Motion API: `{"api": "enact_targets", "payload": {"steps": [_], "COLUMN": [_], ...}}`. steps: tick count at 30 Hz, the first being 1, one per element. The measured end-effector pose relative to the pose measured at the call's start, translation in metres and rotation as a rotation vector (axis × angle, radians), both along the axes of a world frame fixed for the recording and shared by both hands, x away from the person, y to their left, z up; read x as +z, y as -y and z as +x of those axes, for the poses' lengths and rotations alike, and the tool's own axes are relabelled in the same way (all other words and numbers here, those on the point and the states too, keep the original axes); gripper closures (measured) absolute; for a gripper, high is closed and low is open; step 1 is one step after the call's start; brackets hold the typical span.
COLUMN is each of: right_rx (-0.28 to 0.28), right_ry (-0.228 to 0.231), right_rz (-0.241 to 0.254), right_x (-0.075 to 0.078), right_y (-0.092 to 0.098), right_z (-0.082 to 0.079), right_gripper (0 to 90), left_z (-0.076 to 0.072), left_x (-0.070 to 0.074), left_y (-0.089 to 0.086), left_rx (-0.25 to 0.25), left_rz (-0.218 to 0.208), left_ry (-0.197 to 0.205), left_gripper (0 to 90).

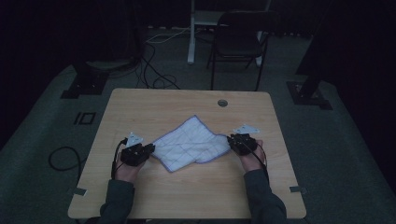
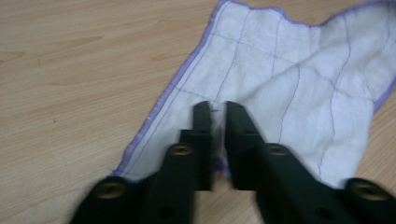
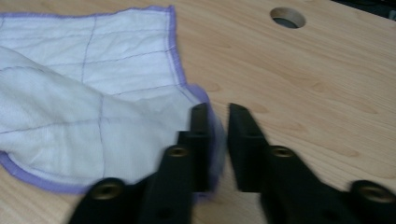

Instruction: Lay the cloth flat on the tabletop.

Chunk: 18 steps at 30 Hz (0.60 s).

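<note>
A white cloth [image 1: 191,144] with purple edging and thin grid lines lay rumpled between both grippers. The left gripper [image 2: 215,108] and right gripper [image 3: 219,109] each stood narrowly parted, cloth edge loose between the jaws.

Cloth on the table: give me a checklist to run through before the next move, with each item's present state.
1. Cloth rests wholly on the table, no part over an edge: ok.
2. Left claw lined up with the cloth's near edge, hem in the gap between its jaws: ok.
3. Left claw gripping the cloth: not ok; a gap shows between the jaws.
4. Right claw at the cloth's purple-hemmed corner: ok.
5. Right claw gripping the cloth: not ok; the jaws stand apart, with the hem beside one of them.
6. Cloth lying flat: not ok; one side is folded over itself.
</note>
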State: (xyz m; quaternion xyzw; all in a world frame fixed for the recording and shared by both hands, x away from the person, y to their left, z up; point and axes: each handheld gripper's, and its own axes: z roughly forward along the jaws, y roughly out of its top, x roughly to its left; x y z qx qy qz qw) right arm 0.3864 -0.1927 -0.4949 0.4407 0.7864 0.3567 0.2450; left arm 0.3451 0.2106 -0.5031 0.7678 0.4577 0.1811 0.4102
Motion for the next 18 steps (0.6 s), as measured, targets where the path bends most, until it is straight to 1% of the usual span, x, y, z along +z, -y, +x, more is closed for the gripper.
{"api": "enact_targets", "payload": {"steps": [1,2,3,4,5,6,7,9,10,11,12,13,14,15,16,18], "right_rx": [0.002,0.005,0.02,0.02,0.041,0.041,0.08,0.09,0.112,0.127,0.127,0.143,0.143,0.156,0.156,0.162], "right_ry": [0.007,0.015,0.025,0.025,0.034,0.034,0.037,0.035,0.034,0.027,0.027,0.022,0.022,0.014,0.014,0.009], "right_rz": [-0.003,-0.007,-0.012,-0.012,-0.009,-0.009,-0.001,0.003,0.007,0.009,0.009,0.01,0.01,0.008,0.008,0.008], "right_x": [0.0,0.001,0.002,0.002,0.002,0.002,0.0,-0.002,-0.004,-0.008,-0.008,-0.012,-0.012,-0.016,-0.016,-0.019], "right_y": [-0.002,-0.005,-0.009,-0.009,-0.014,-0.014,-0.021,-0.024,-0.027,-0.032,-0.032,-0.035,-0.035,-0.037,-0.037,-0.039], "right_z": [-0.002,-0.004,-0.008,-0.008,-0.014,-0.014,-0.021,-0.023,-0.027,-0.032,-0.032,-0.037,-0.037,-0.04,-0.04,-0.043], "right_gripper": [72.1,69.5,67.6,67.6,67.4,67.4,67.5,67.6,67.6,67.8,67.8,68.2,68.2,68.2,68.2,68.2], "left_z": [-0.001,-0.001,-0.004,-0.004,-0.005,-0.007,-0.009,-0.012,-0.014,-0.016,-0.018,-0.022,-0.022,-0.026,-0.026,-0.03], "left_x": [0.001,0.002,0.004,0.004,0.006,0.007,0.009,0.011,0.011,0.012,0.012,0.012,0.012,0.011,0.011,0.009], "left_y": [0.001,0.002,0.005,0.005,0.007,0.009,0.013,0.02,0.022,0.026,0.03,0.038,0.038,0.046,0.046,0.056], "left_rx": [-0.003,-0.005,-0.017,-0.017,-0.028,-0.04,-0.053,-0.076,-0.088,-0.103,-0.119,-0.154,-0.154,-0.191,-0.191,-0.23], "left_rz": [0.004,0.006,0.007,0.007,0.01,0.011,0.015,0.02,0.021,0.021,0.021,0.03,0.03,0.037,0.037,0.051], "left_ry": [0.004,0.007,0.021,0.021,0.026,0.031,0.039,0.047,0.049,0.049,0.051,0.048,0.048,0.048,0.048,0.041], "left_gripper": [75.0,72.7,70.2,69.2,68.9,68.9,68.3,68.1,67.8,67.5,67.5,67.2,67.1,67.0,66.9,66.7]}}
